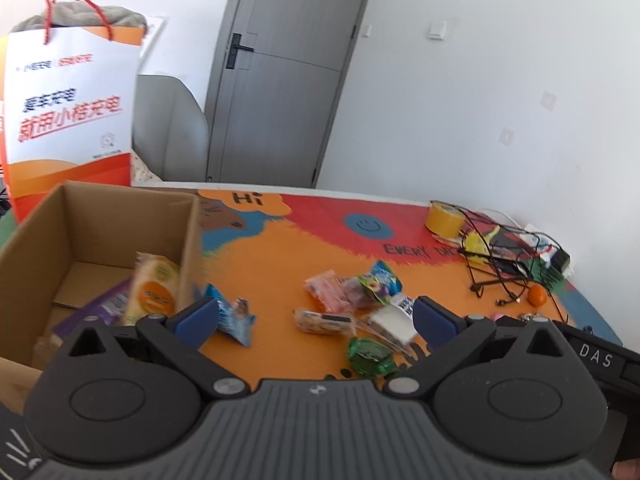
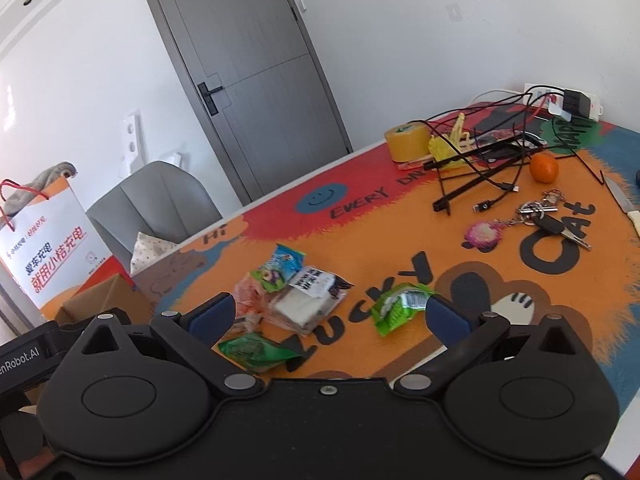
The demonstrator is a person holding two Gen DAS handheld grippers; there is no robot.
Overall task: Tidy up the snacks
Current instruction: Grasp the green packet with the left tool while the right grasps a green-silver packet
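Left wrist view looks over the left gripper (image 1: 316,318), whose jaws stand wide apart with nothing between them, above a tabletop (image 1: 288,248) covered by an orange and red mat. At ten o'clock sits an open cardboard box (image 1: 100,216) holding a yellow snack pack (image 1: 154,286) and a purple packet (image 1: 106,306). A blue wrapper (image 1: 234,316) lies just beside the box's right wall. Near the centre, a pink packet (image 1: 326,290), a blue-green pouch (image 1: 380,284), a white sandwich pack (image 1: 394,322) and a dark green wrapper (image 1: 370,356) cluster close together, some touching. A paper carrier bag (image 1: 68,112) stands behind the box.

Right wrist view shows the right gripper (image 2: 330,314) equally wide open and empty over the same cluster, with a light green packet (image 2: 400,306) by its right finger. At one o'clock lie a tape roll (image 2: 406,140), tangled cables (image 2: 492,160), an orange (image 2: 544,168) and what look like keys (image 2: 552,218).
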